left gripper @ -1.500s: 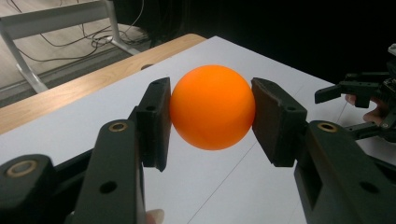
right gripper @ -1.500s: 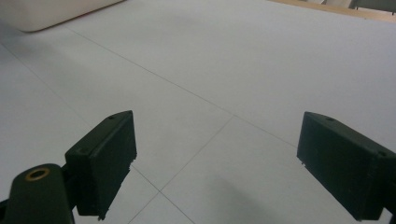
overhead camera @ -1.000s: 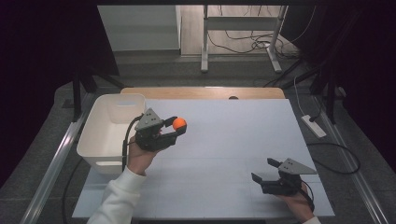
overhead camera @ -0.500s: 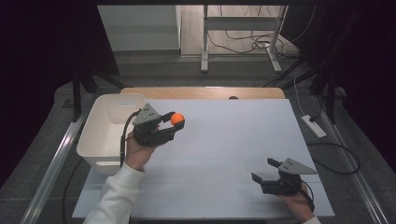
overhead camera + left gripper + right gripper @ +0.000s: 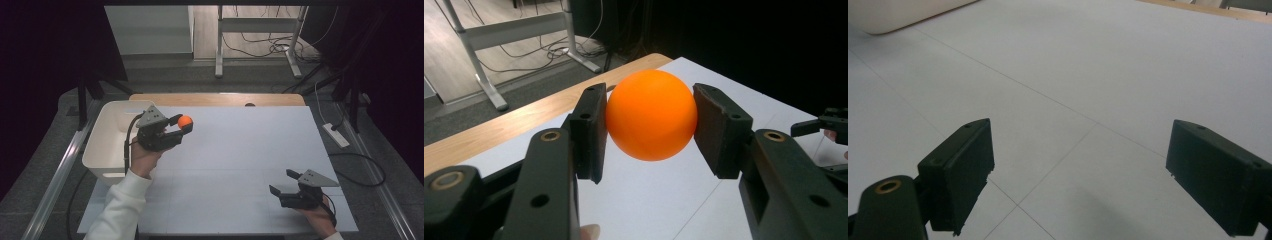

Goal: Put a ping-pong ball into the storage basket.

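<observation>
High view | white bin [image 5: 107, 145]: contents unseen | left tongs [image 5: 181, 126] clamp orange ball [image 5: 185, 121] | right tongs [image 5: 283, 182] released

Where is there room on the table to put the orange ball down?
Nearly everywhere: the white table is bare between the left gripper, which holds the orange ball, and the right gripper. The far right side is free too. Only the left edge is taken, by the white bin.

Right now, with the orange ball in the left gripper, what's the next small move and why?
Probably swing the left gripper sideways over the white bin. Its pads clamp the orange ball above the table, just beside the bin's rim, while the right gripper rests open.
</observation>
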`<state>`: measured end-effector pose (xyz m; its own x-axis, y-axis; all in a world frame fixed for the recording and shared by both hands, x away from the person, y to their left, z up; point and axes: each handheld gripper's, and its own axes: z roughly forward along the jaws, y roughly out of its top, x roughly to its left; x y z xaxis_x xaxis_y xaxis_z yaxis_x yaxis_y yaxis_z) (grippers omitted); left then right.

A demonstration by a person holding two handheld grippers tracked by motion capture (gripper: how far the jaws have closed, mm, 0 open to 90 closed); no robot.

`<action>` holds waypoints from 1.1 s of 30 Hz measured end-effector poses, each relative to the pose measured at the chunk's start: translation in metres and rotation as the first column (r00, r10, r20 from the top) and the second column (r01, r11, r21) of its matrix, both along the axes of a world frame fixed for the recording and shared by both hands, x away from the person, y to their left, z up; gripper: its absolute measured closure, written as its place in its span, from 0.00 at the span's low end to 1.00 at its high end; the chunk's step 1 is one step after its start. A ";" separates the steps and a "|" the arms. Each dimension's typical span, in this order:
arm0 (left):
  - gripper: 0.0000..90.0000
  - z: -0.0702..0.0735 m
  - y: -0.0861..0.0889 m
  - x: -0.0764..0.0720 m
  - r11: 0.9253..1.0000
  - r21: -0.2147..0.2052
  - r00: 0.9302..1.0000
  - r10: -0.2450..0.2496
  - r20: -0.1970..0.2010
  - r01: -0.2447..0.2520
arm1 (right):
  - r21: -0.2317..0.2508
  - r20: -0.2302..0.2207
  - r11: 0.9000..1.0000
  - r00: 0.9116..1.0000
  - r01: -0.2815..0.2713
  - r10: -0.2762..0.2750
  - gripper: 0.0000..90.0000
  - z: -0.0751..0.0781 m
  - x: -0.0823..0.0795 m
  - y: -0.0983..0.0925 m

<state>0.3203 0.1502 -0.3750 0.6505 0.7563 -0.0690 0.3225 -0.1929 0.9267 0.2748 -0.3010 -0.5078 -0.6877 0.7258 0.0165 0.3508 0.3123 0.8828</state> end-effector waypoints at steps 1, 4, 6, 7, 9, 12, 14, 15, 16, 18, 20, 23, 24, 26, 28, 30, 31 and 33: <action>0.56 0.000 0.000 0.000 1.000 0.000 1.000 0.000 0.000 0.000 | 0.000 0.000 1.000 1.000 0.000 0.000 0.13 0.000 0.000 0.000; 0.56 0.002 0.003 0.003 1.000 0.006 1.000 0.012 -0.003 -0.012 | 0.000 0.000 1.000 1.000 0.000 0.000 0.13 0.000 0.000 0.000; 0.56 0.003 0.006 0.006 1.000 -0.007 1.000 0.014 -0.008 -0.014 | -0.001 0.000 1.000 1.000 0.000 0.000 0.13 0.000 0.000 0.000; 0.56 0.003 0.007 0.007 1.000 -0.008 1.000 0.018 -0.010 -0.018 | -0.001 0.001 1.000 1.000 0.001 -0.001 0.13 0.000 0.000 0.000; 0.56 0.004 0.010 0.009 1.000 -0.010 1.000 0.027 -0.011 -0.027 | -0.002 0.000 1.000 1.000 0.001 -0.001 0.13 0.000 0.000 0.000; 0.56 0.004 0.015 0.012 0.999 -0.022 0.999 0.036 -0.023 -0.036 | -0.003 0.000 1.000 1.000 0.003 -0.003 0.13 0.000 0.000 0.000; 0.56 0.004 0.017 0.013 0.999 -0.025 0.999 0.044 -0.025 -0.044 | -0.003 0.000 1.000 1.000 0.003 -0.003 0.13 0.000 0.000 0.000; 0.56 0.004 0.019 0.013 0.998 -0.028 0.998 0.050 -0.026 -0.050 | -0.003 0.001 1.000 1.000 0.004 -0.004 0.13 0.000 0.000 0.000; 0.56 0.004 0.021 0.014 0.998 -0.029 0.998 0.054 -0.027 -0.055 | -0.003 0.002 1.000 1.000 0.004 -0.004 0.13 0.000 0.000 0.000; 0.56 0.005 0.024 0.015 0.997 -0.034 0.997 0.065 -0.030 -0.066 | -0.003 0.002 1.000 1.000 0.003 -0.003 0.13 0.000 0.000 0.000; 0.56 0.004 0.027 0.017 0.997 -0.031 0.997 0.076 -0.033 -0.077 | -0.003 0.002 1.000 1.000 0.003 -0.003 0.13 0.000 0.000 0.000; 0.56 0.004 0.031 0.018 0.995 -0.033 0.995 0.090 -0.037 -0.091 | -0.003 0.001 1.000 1.000 0.003 -0.003 0.13 0.000 0.000 0.000; 0.56 0.004 0.033 0.019 0.995 -0.035 0.995 0.096 -0.039 -0.097 | -0.003 0.002 1.000 1.000 0.003 -0.003 0.13 0.000 0.000 0.000; 0.56 0.005 0.035 0.021 0.994 -0.030 0.994 0.106 -0.040 -0.107 | -0.004 0.002 1.000 1.000 0.003 -0.003 0.13 0.000 0.000 0.000; 0.56 0.005 0.037 0.022 0.993 -0.026 0.993 0.113 -0.041 -0.115 | -0.004 0.002 1.000 1.000 0.002 -0.002 0.13 0.000 0.000 0.000; 0.56 0.005 0.039 0.024 0.992 -0.020 0.991 0.123 -0.045 -0.124 | -0.002 0.002 1.000 1.000 0.004 -0.004 0.13 0.000 0.000 0.000; 0.56 0.005 0.040 0.025 0.992 -0.020 0.991 0.127 -0.046 -0.128 | -0.002 0.001 1.000 1.000 0.004 -0.004 0.13 0.000 0.000 0.000; 0.56 0.006 0.043 0.026 0.990 -0.018 0.989 0.137 -0.048 -0.138 | -0.002 0.002 1.000 1.000 0.004 -0.004 0.13 0.000 0.000 0.000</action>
